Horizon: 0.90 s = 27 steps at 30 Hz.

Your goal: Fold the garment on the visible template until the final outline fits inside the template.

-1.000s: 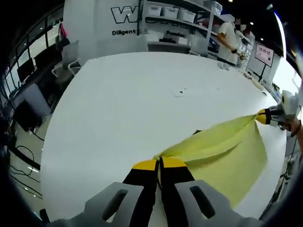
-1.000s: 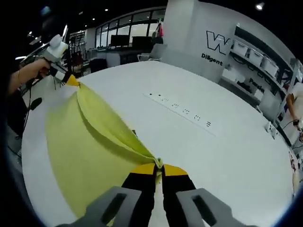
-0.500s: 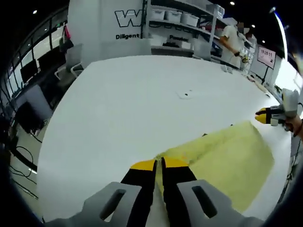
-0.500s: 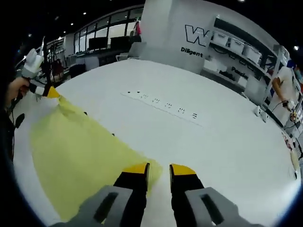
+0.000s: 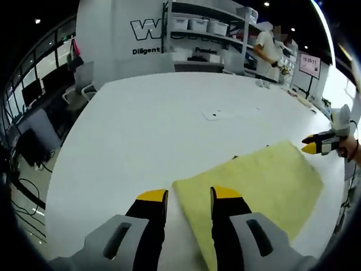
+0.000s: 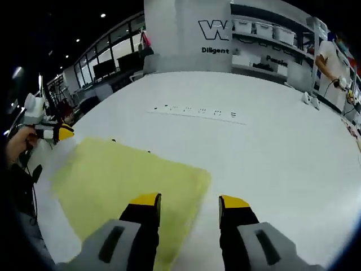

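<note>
A yellow garment [image 5: 256, 178] lies flat on the white table [image 5: 141, 130], folded into a rough rectangle. My left gripper [image 5: 189, 195] is open, its jaws either side of the garment's near corner and a little back from it. My right gripper [image 6: 189, 200] is open too, over the opposite corner of the garment [image 6: 121, 178]. Each gripper shows in the other's view: the right gripper [image 5: 309, 144] past the far end, the left gripper [image 6: 62, 134] in a hand. Small dark template marks [image 6: 113, 140] peek out at the cloth's edge; the rest is hidden.
A row of small marks [image 6: 197, 112] runs across the table beyond the garment. A person [image 5: 268, 48] stands by shelves with bins [image 5: 197, 23] at the back. Chairs and desks [image 5: 34, 121] stand past the table's left edge.
Both grippers held the garment stretched in the air a second ago. The right let go first, then the left; the cloth now lies flat and both stand open, drawn slightly back.
</note>
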Each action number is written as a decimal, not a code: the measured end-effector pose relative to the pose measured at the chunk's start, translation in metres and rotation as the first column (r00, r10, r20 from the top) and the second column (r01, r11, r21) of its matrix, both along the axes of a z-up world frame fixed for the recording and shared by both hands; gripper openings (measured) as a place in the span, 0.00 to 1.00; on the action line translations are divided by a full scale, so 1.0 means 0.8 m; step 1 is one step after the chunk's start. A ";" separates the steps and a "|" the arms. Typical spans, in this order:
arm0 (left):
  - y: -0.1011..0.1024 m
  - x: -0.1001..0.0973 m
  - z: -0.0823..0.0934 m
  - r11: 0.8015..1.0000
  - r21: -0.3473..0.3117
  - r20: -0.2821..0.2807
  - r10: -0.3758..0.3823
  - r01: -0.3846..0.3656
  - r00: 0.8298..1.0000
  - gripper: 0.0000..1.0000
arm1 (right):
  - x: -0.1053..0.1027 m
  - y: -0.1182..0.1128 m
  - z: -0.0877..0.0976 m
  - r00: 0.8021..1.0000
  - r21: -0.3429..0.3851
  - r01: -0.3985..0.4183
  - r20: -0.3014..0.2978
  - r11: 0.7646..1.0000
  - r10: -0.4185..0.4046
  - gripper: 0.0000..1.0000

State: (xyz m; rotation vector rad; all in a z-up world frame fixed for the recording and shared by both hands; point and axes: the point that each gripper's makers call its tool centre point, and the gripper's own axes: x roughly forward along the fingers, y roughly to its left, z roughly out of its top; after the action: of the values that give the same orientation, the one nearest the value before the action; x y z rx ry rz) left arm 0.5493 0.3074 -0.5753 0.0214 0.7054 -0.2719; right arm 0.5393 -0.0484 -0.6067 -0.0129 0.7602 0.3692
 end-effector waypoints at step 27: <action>-0.011 -0.073 0.003 0.996 -0.085 0.005 -0.037 0.037 0.999 0.46 | -0.093 0.026 0.003 0.997 0.075 -0.053 -0.059 0.996 0.058 0.51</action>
State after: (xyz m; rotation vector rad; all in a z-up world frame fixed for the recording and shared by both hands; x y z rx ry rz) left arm 0.4911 0.2982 -0.5725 -0.0458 0.6903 -0.3374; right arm 0.4649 -0.0277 -0.6041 0.0463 0.8071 0.4518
